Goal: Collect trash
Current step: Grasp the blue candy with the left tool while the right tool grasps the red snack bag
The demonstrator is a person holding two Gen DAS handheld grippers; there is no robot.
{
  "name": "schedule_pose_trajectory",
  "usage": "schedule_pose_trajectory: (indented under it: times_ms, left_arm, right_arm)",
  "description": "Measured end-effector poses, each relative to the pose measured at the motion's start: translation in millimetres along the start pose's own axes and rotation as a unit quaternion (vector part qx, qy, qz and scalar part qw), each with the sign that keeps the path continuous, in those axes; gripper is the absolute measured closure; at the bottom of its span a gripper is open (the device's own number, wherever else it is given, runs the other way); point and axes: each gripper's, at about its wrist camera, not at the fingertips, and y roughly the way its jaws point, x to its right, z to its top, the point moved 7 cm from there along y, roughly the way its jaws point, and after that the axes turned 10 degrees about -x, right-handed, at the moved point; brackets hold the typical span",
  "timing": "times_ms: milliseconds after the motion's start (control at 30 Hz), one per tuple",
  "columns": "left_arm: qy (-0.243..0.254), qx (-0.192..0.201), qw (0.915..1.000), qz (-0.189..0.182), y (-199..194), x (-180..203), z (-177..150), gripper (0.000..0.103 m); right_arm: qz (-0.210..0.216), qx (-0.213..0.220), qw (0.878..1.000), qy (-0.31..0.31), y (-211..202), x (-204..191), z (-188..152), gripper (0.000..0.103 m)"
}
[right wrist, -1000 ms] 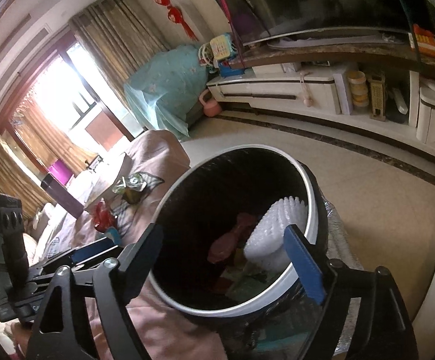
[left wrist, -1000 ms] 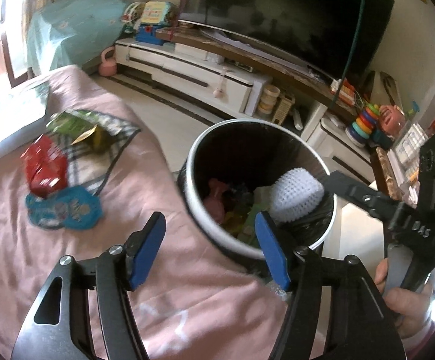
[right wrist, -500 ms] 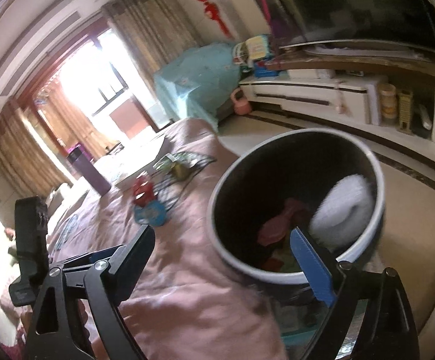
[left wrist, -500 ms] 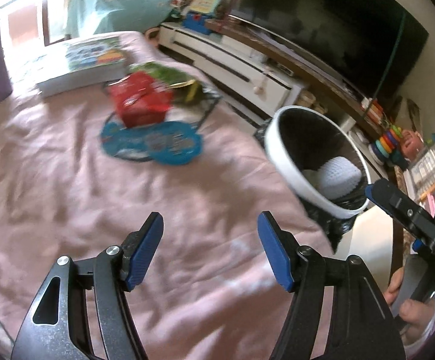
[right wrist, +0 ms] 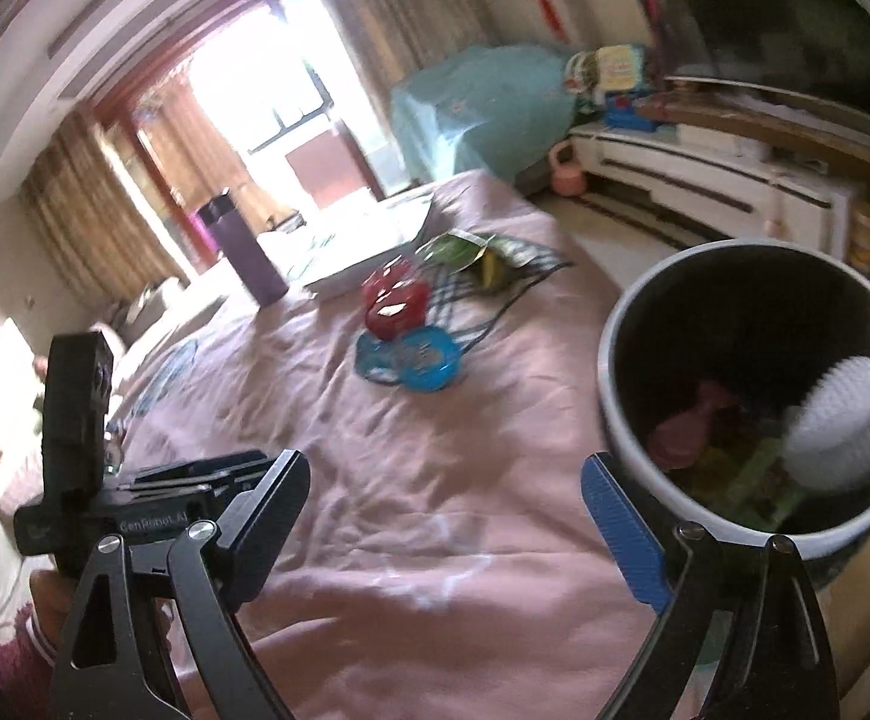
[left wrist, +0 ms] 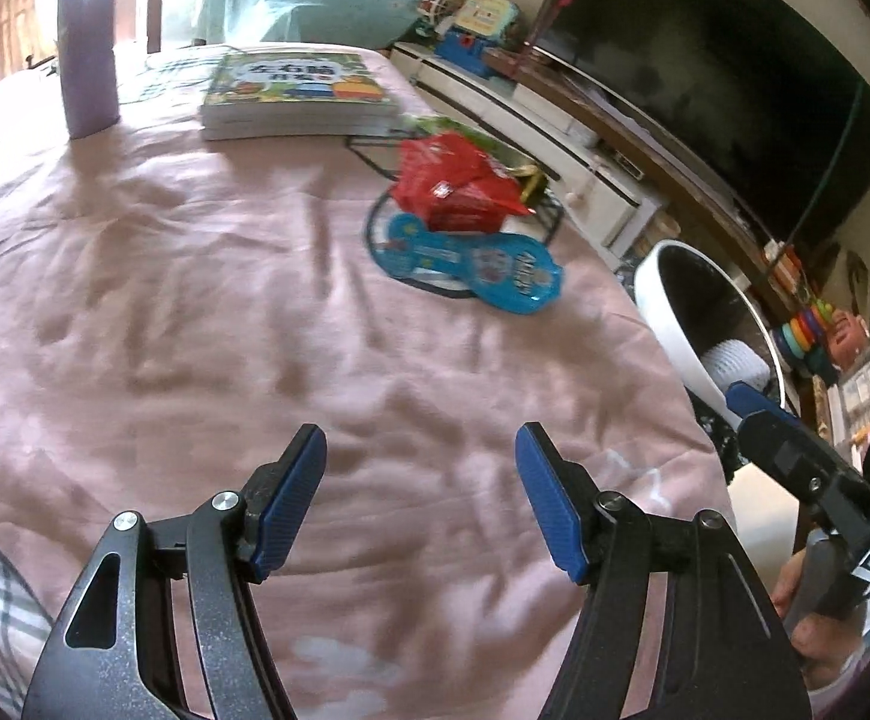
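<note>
- The left gripper (right wrist: 153, 492) body carries pale lettering, roughly "GenRobot AI".
- The book (left wrist: 297, 90) cover and blue packet (left wrist: 477, 264) bear print too blurred to read.

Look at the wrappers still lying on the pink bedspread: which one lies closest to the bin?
The flat blue wrapper, long and rounded. It lies nearest the white-rimmed bin; the red packet sits behind it, and the green wrapper farther still.

Pink cover (left wrist: 207, 324) bare up to wrappers (left wrist: 465, 192); bin (right wrist: 753, 396) apparently flanks right.
</note>
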Motion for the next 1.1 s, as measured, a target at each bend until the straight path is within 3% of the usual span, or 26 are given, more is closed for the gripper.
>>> schedule_pose_trajectory:
  times_ms: [533,867,1033,1100]
  left_arm:
    - [-0.023,0.004,0.9997,0.012,-2,-41,17,0.036]
    - [-0.060,-0.003,0.9981,0.016,-1,-74,10,0.036]
    - [-0.082,0.004,0.9964,0.020,-11,-94,2,0.036]
    - [-0.089,0.002,0.9957,0.023,-13,-103,-3,0.036]
  right_arm:
    - [0.009,-0.052,0.998,-0.034,62,-14,35,0.010]
    - [0.010,-0.084,0.996,-0.038,118,-13,70,0.011]
    - [0.075,-0.112,0.990,-0.031,126,-36,59,0.021]
    - [0.133,-0.131,0.982,-0.039,124,-61,49,0.022]
